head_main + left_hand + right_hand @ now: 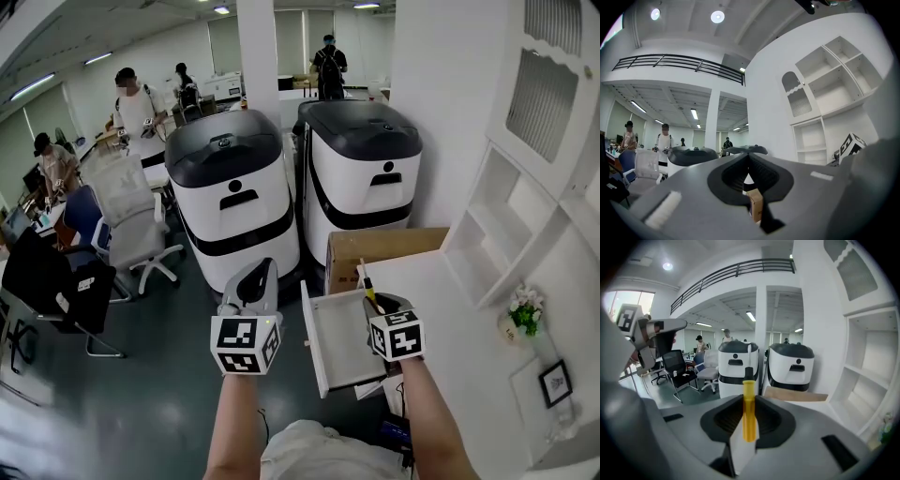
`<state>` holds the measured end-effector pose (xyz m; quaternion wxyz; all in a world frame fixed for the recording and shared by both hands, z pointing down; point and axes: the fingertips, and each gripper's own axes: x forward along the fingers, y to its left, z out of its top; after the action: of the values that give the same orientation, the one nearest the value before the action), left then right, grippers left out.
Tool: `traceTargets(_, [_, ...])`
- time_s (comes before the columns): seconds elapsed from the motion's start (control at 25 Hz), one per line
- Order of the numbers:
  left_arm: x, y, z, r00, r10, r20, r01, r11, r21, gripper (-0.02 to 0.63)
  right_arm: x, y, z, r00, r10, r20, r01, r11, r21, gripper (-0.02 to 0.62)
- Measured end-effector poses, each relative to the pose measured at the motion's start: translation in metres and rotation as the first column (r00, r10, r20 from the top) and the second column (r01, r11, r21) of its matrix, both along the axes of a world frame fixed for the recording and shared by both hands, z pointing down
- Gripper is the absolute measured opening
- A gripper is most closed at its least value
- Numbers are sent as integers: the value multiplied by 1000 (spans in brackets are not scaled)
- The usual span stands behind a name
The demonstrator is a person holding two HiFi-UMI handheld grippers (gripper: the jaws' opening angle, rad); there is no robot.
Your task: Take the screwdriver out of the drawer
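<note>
Pinching screwdriver (749, 420), translucent yellow handle, black collar, in right tool (749, 397), left tool (749, 157) pressed together, empty.

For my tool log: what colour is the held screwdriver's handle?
The screwdriver handle is yellow with a black end; clearest in the right gripper view.

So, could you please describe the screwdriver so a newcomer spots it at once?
Find the white desk on the right and the open drawer sticking out of it. By that drawer, the right gripper clamps the screwdriver: a clear yellow handle with a black collar, against grey jaws and white furniture.
</note>
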<state>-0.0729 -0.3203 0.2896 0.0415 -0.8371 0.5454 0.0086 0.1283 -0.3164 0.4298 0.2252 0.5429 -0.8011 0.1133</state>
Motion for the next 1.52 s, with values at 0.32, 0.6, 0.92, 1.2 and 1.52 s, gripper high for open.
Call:
traceTargets(0.32, [-6,-1,-32,999,43,-2,-43,997,68,9,0,10,-90,998,30,51,-40,977,209,84])
traceTargets(0.6, [-22,3,-55,996,85,-5,-84,989,118,9,-6,28,-170,996,47,77,-74,916,395,84])
traceTargets(0.92, [-23,9,-65,990,142,0,-141,979,148,9,-7,52,-208,993,94,78,-121,854,505,84])
traceTargets(1.2, [-23,8,-73,988,154,-23,-148,974,171,9,-9,60,-210,993,115,39,-118,841,529,85])
traceTargets(1.52, [-18,10,-78,986,165,-28,-157,970,187,9,-10,65,-211,992,119,32,-118,835,538,84])
